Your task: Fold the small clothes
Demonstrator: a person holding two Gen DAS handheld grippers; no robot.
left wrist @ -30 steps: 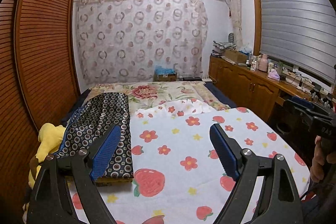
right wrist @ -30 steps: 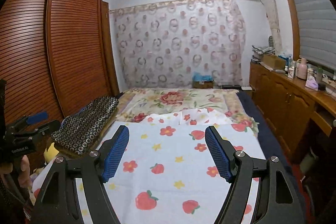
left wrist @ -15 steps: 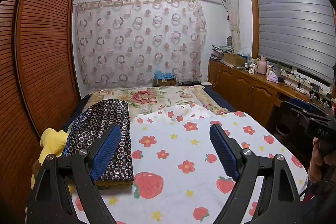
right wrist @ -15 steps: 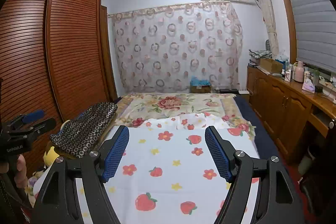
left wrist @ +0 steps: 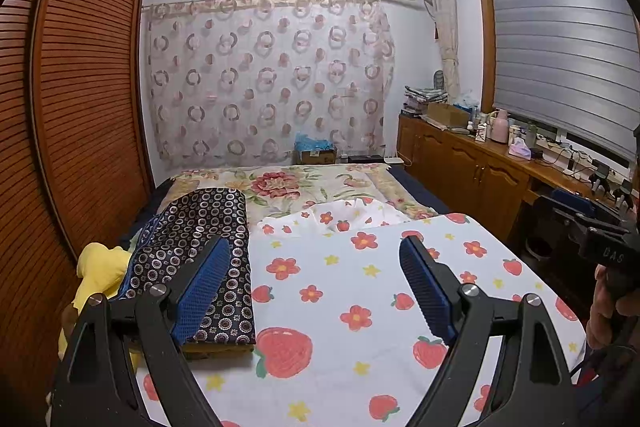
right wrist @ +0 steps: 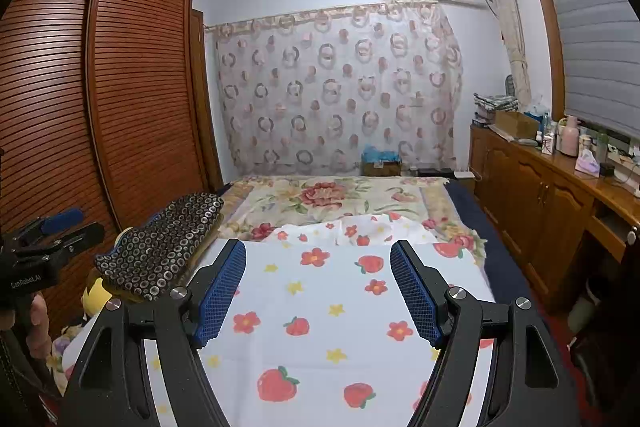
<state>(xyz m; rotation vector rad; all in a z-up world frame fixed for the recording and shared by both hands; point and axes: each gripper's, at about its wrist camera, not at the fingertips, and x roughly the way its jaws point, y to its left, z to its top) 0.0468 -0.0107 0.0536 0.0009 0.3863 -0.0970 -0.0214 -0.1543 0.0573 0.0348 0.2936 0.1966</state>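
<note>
Both tools held over near end of bed, nothing between pads. Left gripper (left wrist: pixel 314 287) jaws spread wide, empty. Right gripper (right wrist: pixel 318 293) jaws spread wide, empty. Strawberry sheet (left wrist: pixel 360 307) spread flat below. Folded dotted garment (left wrist: pixel 200 251) lies at left edge of bed, just beyond left pad, on top of other cloth. Judged light, soft, limp; will sag and unfold if lifted by one point. Best pinched at near corners or hem edge. Floral quilt (left wrist: pixel 280 183) farther back, curtain (left wrist: pixel 264 79) at far wall.
</note>
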